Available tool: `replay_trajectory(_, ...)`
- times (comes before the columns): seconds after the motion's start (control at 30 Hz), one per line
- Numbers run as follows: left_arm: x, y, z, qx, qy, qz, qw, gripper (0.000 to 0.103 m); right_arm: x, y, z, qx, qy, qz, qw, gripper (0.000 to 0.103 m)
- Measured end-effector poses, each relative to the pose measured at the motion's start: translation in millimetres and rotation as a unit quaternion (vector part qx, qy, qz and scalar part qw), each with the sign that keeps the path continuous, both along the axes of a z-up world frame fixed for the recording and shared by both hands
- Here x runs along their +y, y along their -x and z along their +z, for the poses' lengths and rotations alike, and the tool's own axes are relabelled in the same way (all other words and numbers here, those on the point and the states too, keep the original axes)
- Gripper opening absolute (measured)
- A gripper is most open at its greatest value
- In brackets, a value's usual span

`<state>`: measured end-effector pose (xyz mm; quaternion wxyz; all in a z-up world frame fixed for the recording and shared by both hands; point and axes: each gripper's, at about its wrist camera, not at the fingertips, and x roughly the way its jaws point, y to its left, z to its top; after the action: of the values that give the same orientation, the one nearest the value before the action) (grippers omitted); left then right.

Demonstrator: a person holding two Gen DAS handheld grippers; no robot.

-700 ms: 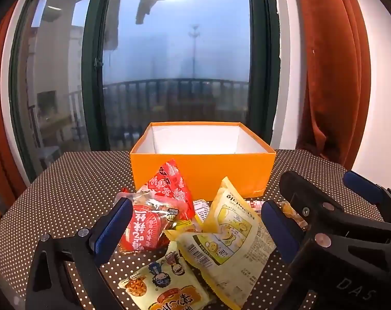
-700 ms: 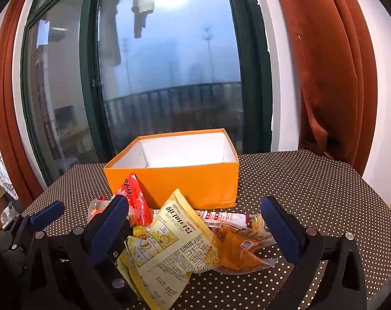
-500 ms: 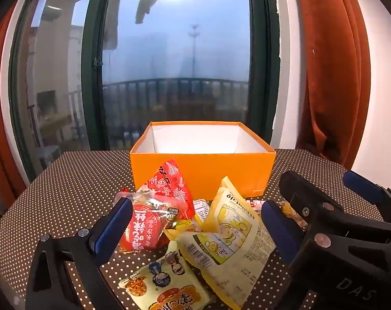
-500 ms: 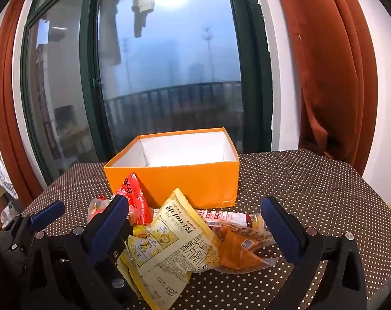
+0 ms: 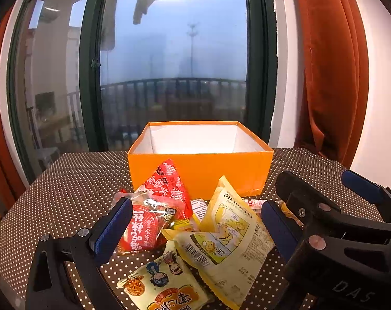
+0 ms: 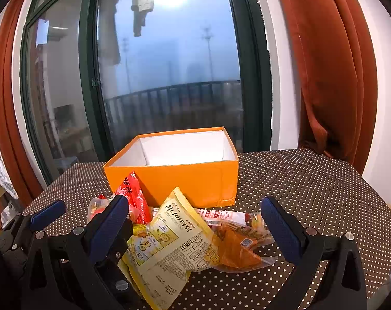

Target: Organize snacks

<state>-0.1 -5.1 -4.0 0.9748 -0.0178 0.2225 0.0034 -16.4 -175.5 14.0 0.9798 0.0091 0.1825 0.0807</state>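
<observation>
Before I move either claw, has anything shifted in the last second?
Nothing visibly changed. Both claws, left and right, hang open over the snack pile, gripping nothing. The yellow chip bag and the red packet lie where they were in front of the orange box.

I was working in a home. Rust curtains [image 6: 332,77] framed a balcony door [image 5: 169,64], and a polka-dot tablecloth [image 6: 298,180] covered the table.
</observation>
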Motion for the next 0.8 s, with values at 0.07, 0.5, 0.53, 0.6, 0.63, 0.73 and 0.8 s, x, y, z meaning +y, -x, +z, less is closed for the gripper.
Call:
replay_trajectory(0.07, 0.5, 1.2, 1.2, -0.002, 0.000, 0.000, 1.0000, 0.100, -0.4, 0.6, -0.5, 0.000, 0.000, -0.001, 1.000, 0.103)
replay_trajectory(0.5, -0.8, 1.1, 3.9, -0.005, -0.001, -0.002, 1.0000, 0.100, -0.7, 1.5, -1.3, 0.001, 0.000, -0.002, 1.000, 0.103)
replay_trajectory(0.53, -0.9, 1.1, 3.9, -0.005, -0.001, -0.002, 1.0000, 0.100, -0.9, 1.2, -1.2, 0.001, 0.000, -0.002, 1.000, 0.103)
replay_trajectory(0.6, -1.3, 0.6, 3.8, -0.005, 0.000, -0.002, 1.0000, 0.100, -0.9, 1.1, -1.1, 0.001, 0.000, -0.002, 1.000, 0.103)
replay_trajectory(0.63, -1.2, 1.0, 4.0, -0.006, 0.000, -0.002, 1.0000, 0.100, -0.9, 1.0, -1.2, 0.001, 0.000, -0.002, 1.000, 0.103)
replay_trajectory(0.73, -1.2, 1.5, 4.7, -0.004, 0.000, -0.001, 1.0000, 0.100, -0.9, 1.4, -1.2, 0.002, 0.000, -0.001, 1.000, 0.103)
replay_trajectory(0.8, -0.4, 1.4, 4.8, -0.006, -0.001, -0.002, 1.0000, 0.100, -0.7, 1.3, -1.3, 0.002, 0.001, -0.001, 1.000, 0.103)
